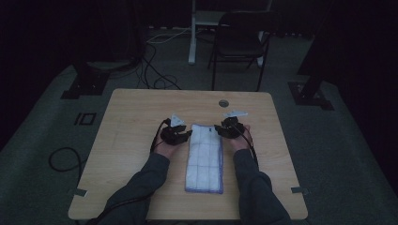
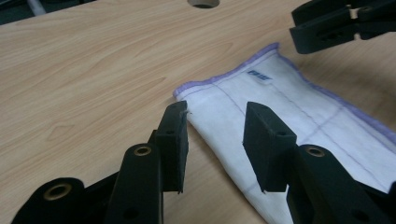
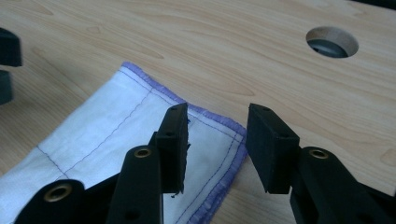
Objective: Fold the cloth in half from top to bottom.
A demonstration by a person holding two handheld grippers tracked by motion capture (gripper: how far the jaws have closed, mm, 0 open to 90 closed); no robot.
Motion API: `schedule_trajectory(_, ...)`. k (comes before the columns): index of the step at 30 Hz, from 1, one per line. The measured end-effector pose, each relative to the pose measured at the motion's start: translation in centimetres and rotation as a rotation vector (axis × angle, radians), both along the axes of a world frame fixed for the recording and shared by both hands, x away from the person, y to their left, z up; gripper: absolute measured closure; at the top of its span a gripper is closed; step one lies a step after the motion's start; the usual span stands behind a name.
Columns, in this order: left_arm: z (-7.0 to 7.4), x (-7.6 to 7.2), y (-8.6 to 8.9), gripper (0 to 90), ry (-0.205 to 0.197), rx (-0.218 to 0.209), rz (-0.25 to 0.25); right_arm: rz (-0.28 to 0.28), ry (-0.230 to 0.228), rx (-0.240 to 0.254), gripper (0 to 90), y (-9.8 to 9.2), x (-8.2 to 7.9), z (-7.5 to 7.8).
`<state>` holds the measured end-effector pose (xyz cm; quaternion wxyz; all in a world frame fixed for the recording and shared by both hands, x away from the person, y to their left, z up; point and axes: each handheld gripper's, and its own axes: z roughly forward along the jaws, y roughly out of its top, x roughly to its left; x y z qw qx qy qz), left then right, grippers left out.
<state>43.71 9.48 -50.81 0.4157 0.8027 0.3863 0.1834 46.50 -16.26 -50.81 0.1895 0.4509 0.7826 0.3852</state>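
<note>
A folded white cloth (image 1: pixel 204 157) with a purple hem lies lengthwise in the middle of the wooden table (image 1: pixel 131 117). My left gripper (image 1: pixel 188 135) is at its far left corner and my right gripper (image 1: pixel 218 129) is at its far right corner. In the left gripper view the open jaws (image 2: pixel 215 121) straddle the cloth's (image 2: pixel 289 107) edge without pressing it, and the right gripper (image 2: pixel 336 23) shows at top right. In the right gripper view the open jaws (image 3: pixel 217 123) stand over the cloth's (image 3: pixel 107 130) hemmed corner, one jaw above fabric, the other above wood.
A round cable hole (image 1: pixel 223 103) sits in the table just beyond the right gripper. A dark chair (image 1: pixel 239 42) and a white post (image 1: pixel 192 33) stand behind the table. Cables (image 1: pixel 150 75) trail over the floor at the back left.
</note>
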Motion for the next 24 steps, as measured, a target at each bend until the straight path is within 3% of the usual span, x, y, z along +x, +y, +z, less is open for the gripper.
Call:
schedule_trajectory(9,-1.0,2.1,-0.9,60.1,0.026,0.02,0.036,-0.026,0.03,0.002,59.0,-0.3,0.5,-0.8)
schedule_trajectory(17,-2.1,3.7,-1.4,58.0,0.084,0.011,0.074,-0.043,0.048,0.005,58.2,-0.8,0.8,-1.1)
schedule_trajectory(24,-2.9,4.5,-1.7,57.6,0.128,0.031,0.089,-0.041,0.052,0.01,58.2,-0.6,1.0,-1.3)
